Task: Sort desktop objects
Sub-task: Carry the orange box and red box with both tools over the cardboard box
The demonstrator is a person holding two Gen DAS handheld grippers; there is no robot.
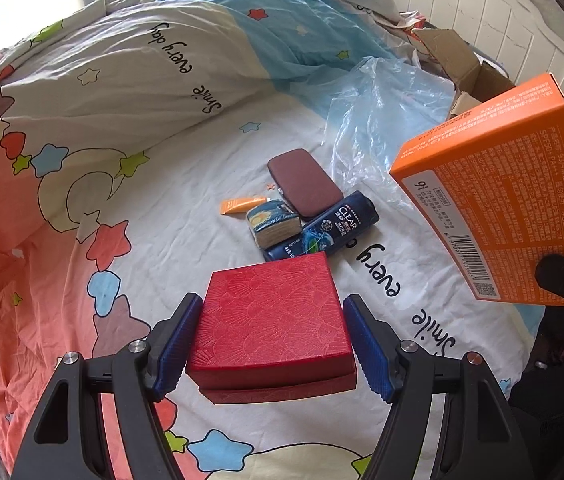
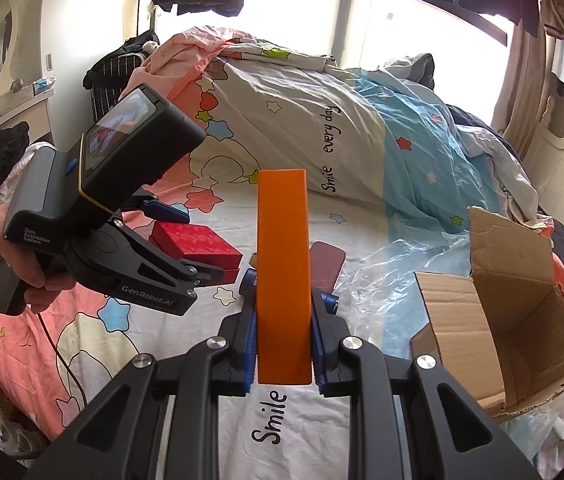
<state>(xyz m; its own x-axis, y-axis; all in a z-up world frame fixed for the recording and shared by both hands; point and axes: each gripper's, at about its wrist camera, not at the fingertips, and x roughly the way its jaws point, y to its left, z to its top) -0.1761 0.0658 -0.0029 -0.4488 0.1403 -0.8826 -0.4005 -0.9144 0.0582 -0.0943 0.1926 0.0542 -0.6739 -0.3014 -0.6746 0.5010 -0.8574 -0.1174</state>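
Hand (image 2: 21,264) and open carton (image 2: 522,320) show only in the right view; the left alone shows bottle (image 1: 322,226) and case (image 1: 306,182). Left gripper (image 1: 269,336) clamps red box (image 1: 269,320); right gripper (image 2: 284,320) pinches orange box (image 2: 282,272) edgewise.

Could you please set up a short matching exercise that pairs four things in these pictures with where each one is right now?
Things:
1. red textured gift box
2. flat orange printed carton
3. dark blue shampoo bottle
4. open brown cardboard box

Places:
A. lying on the bedsheet against a maroon case
B. clamped edge-on in the right gripper
C. resting on the bed, at the right of the right wrist view
D. held off the sheet between the left gripper's blue pads

Pairs: 1-D, 2-B, 3-A, 4-C
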